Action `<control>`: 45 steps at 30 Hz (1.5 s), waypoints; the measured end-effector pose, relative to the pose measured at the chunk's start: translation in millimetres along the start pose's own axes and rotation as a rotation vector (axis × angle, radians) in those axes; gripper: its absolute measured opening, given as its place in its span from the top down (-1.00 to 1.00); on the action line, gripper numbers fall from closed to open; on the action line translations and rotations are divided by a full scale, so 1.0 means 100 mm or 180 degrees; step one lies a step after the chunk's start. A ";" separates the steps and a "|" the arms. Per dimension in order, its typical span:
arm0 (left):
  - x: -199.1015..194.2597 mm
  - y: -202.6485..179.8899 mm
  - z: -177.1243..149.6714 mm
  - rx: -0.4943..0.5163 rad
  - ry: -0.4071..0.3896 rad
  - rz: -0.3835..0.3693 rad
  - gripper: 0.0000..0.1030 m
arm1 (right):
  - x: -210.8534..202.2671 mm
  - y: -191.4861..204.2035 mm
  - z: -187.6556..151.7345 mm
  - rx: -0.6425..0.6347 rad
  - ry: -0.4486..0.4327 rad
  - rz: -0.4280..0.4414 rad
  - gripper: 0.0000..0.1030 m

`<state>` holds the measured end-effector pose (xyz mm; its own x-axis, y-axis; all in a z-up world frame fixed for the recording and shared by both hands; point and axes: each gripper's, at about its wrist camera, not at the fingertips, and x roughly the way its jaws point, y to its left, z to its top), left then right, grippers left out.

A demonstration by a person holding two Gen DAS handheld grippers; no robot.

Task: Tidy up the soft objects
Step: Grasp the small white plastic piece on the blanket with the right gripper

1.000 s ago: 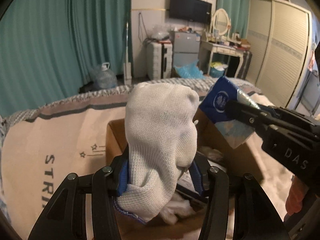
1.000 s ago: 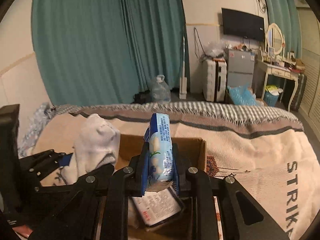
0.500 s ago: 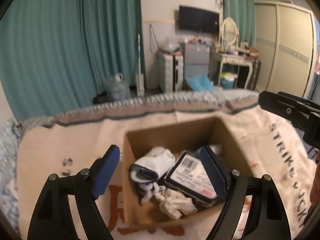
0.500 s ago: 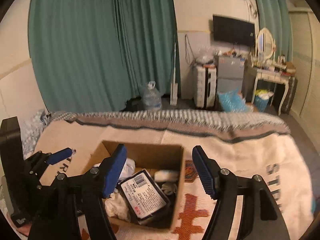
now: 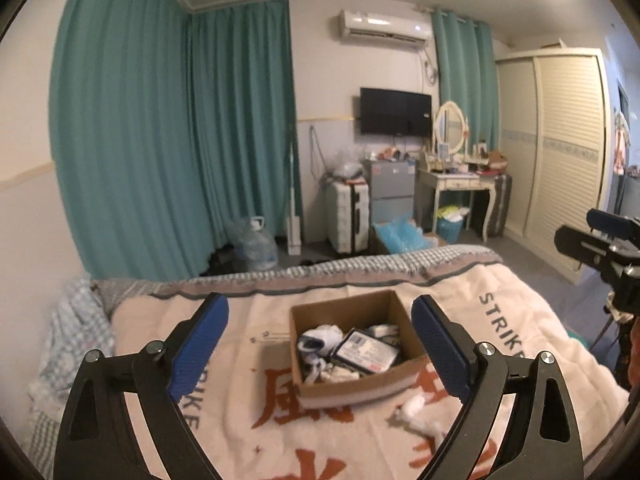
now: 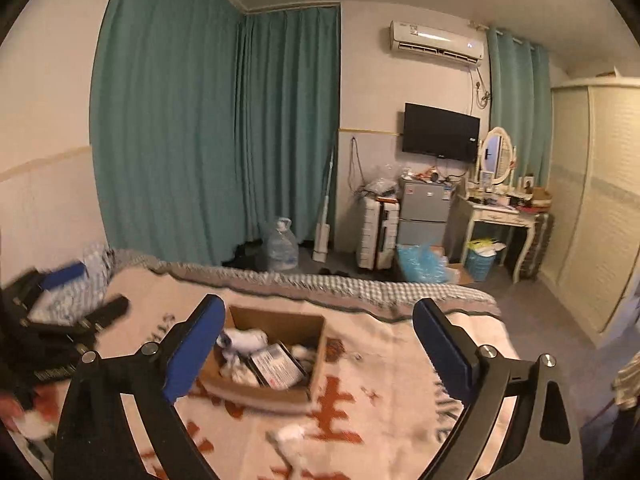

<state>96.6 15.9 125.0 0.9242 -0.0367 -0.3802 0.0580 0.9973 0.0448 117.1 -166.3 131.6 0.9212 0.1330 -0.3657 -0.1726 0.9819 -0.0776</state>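
Fingers point(image 5: 200, 344) spread, empty | cardboard box point(image 5: 352, 384) holds white socks point(image 5: 320, 340)

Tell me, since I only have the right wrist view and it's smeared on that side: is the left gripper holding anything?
Observer: No. The left wrist view shows the left gripper wide open, with nothing between its pads.
Operator: What's the white blur on my side of the box?
Observer: A small white fabric piece lying on the blanket, outside the cardboard box, just off its near right corner.
Operator: And what sits left of the labelled packet inside?
Observer: A white sock with a dark blue cuff, lying beside the barcode-labelled packet.
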 end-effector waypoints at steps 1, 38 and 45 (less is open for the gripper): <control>-0.06 0.01 -0.04 -0.0002 -0.0006 0.0018 -0.83 | -0.07 0.01 -0.04 -0.0014 0.0006 -0.0024 -0.86; 1.59 -0.47 -2.19 0.0267 0.1197 -0.0037 -0.83 | 1.90 0.28 -2.76 0.0003 0.1847 0.0393 0.46; 1.63 -0.73 -2.16 0.0248 0.1195 -0.0169 -0.83 | 1.66 -0.12 -2.46 0.0272 0.1594 0.0214 0.46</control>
<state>161.8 -49.2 -139.5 0.7175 -0.0479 -0.6950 0.1439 0.9863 0.0806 186.5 -189.0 -156.5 0.6253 0.1361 -0.7684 -0.1774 0.9837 0.0300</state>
